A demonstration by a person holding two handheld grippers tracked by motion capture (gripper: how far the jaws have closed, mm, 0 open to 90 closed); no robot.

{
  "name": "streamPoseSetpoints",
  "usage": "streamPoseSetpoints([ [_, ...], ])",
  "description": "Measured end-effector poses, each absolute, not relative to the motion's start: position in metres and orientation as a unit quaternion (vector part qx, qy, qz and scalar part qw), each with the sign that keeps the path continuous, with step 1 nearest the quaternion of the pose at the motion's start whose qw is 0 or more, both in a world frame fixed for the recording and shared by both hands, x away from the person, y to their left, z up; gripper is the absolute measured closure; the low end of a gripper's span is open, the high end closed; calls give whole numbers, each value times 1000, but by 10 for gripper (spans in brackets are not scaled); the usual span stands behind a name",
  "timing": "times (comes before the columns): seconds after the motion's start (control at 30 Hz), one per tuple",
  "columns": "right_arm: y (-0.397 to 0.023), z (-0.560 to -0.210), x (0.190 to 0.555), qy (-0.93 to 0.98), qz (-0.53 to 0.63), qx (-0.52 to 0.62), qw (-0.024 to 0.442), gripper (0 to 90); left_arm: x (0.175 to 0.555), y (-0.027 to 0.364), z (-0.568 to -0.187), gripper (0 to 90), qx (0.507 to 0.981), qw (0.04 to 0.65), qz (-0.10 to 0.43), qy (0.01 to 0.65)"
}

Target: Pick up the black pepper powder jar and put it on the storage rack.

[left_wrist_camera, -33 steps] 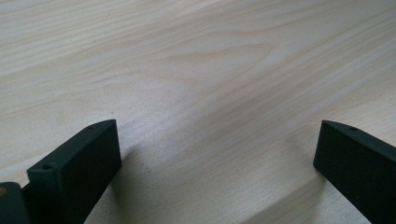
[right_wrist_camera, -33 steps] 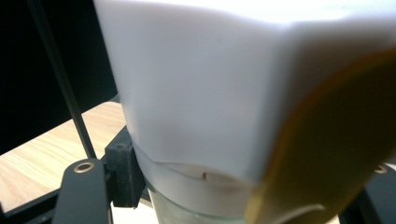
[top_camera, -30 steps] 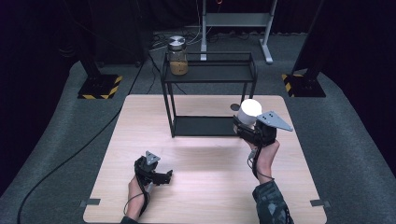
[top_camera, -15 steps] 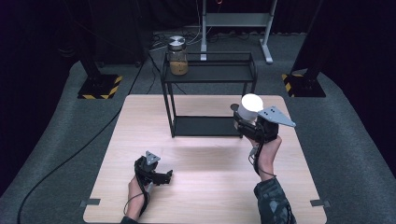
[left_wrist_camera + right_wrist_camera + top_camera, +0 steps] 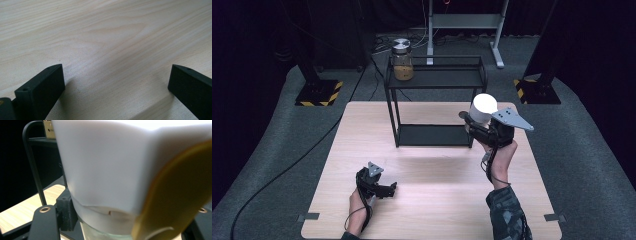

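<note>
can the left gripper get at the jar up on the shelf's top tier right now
Probably not without a long reach: the left gripper rests open near the table's front edge, while the jar stands on the far top tier of the shelf. Nothing lies between them.

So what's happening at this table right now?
A person is working with a hand-held gripper in each hand. The right gripper is shut on a white-lidded jar and holds it up beside the right end of a black two-level rack, seemingly to shelve it. A second jar with a metal lid stands on the rack's top shelf at the left. The left gripper rests open and empty on the wooden table, near the person.
</note>
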State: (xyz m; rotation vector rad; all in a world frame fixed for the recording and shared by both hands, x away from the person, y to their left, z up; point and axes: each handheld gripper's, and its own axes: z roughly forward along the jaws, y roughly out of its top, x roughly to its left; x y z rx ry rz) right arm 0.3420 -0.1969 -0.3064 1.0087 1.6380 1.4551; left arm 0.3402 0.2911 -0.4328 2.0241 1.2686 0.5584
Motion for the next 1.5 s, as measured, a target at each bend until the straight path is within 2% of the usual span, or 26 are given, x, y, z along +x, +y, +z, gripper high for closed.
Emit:
streamPoseSetpoints([
  [1.5, -195, -263, 358, 651, 550, 372, 368, 298, 340, 291, -433, 1, 777, 338, 214, 486],
])
